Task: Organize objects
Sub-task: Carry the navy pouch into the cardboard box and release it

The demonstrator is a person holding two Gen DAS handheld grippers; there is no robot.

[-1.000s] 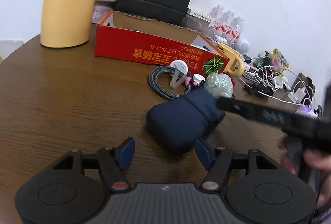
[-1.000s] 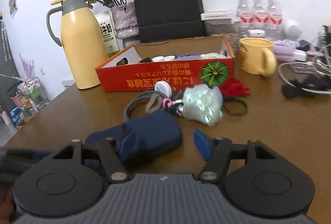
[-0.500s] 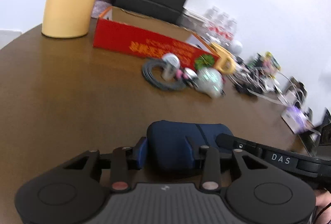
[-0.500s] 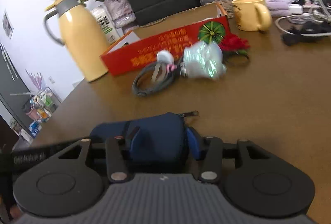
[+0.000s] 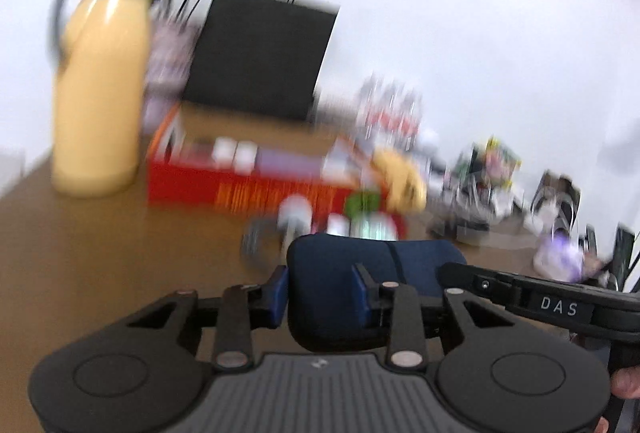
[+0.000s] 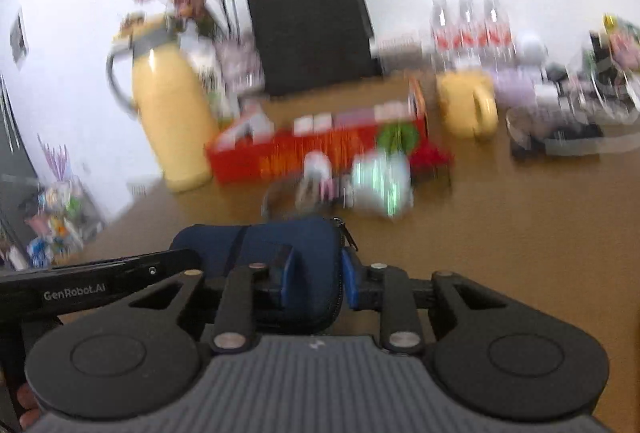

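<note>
- Navy zip pouch (image 5: 372, 265) is up off the brown desk (image 5: 120, 253), held at near centre by both tongs, one at each end.
- Left tongs (image 5: 322, 293): closing, blue pads pinching the pouch's left end; pouch fabric fills the gap btwn them.
- Right tongs (image 6: 316, 279): closing too, pads squeezing the pouch's right end, zipper pull (image 6: 347, 233) sticking up just past the right pad.
- In the left wrist view the other tool's black finger, marked "DAS", reaches in from the right and meets the pouch's far-right end. In the right wrist view a black finger marked "GenRobot.AI" comes in from the left the same way.
- Bit of a hand (image 5: 624, 385) at the near-right edge of the left view; fingertips (image 6: 26, 403) at near-left of the right view.
- Beyond the pouch, on the desk: coiled grey cable (image 6: 280, 197) w/ a white round plug, a shiny crumpled wrapper (image 6: 380, 181), a red flower (image 6: 430, 159) just right of it.
- Further back: open red box (image 6: 320, 149) w/ small items inside; yellow jug (image 6: 172, 121) to its left; yellow mug (image 6: 468, 105) to its right.
- Far row by the wall: black paper bag (image 6: 312, 33), vase of dried flowers (image 6: 236, 61), water bottles (image 6: 468, 25), tangle of cables far right.
- Both views motion-blurred; small stuff in the box can't be made out.
</note>
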